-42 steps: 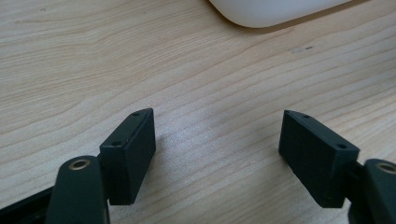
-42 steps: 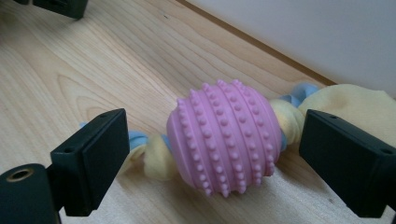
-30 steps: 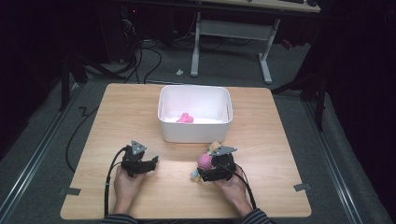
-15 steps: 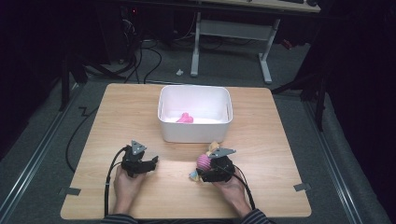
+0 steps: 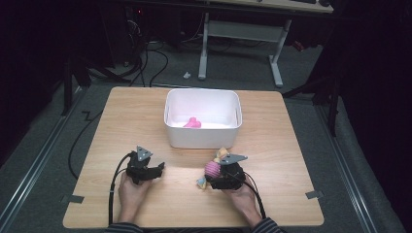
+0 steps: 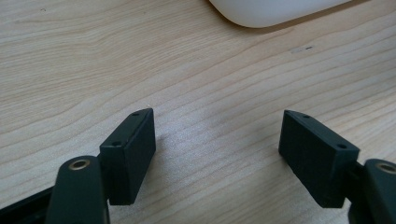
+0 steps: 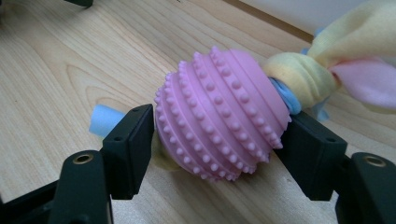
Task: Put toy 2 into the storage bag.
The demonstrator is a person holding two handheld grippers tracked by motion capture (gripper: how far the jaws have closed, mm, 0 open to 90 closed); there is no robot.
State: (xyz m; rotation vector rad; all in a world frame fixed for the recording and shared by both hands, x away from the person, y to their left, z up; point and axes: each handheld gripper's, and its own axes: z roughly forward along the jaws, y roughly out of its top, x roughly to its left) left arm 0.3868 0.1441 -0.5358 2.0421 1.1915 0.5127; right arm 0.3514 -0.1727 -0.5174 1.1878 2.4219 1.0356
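Observation:
A pink knobbly rubber ball [image 7: 219,112] with yellow, pink and blue fleece strips [image 7: 327,70] knotted through it lies on the wooden table [image 5: 291,145], in front of the white bin. My right gripper [image 7: 219,135] has just been closing and its pads now press on both sides of the ball. In the high view the ball toy [image 5: 211,167] sits at the tip of the right gripper [image 5: 214,173]. My left gripper [image 6: 217,135] rests open over bare wood with nothing between its pads; it lies at the front left [image 5: 159,168].
A white rectangular bin [image 5: 202,136] stands mid-table with a small pink item [image 5: 192,123] inside; its corner [image 6: 275,11] is just ahead of the left gripper. Cables trail back from both grippers. Table edges lie close behind the hands.
Both hands stay where they were. From the high view the ball toy and the grippers show no visible shift.

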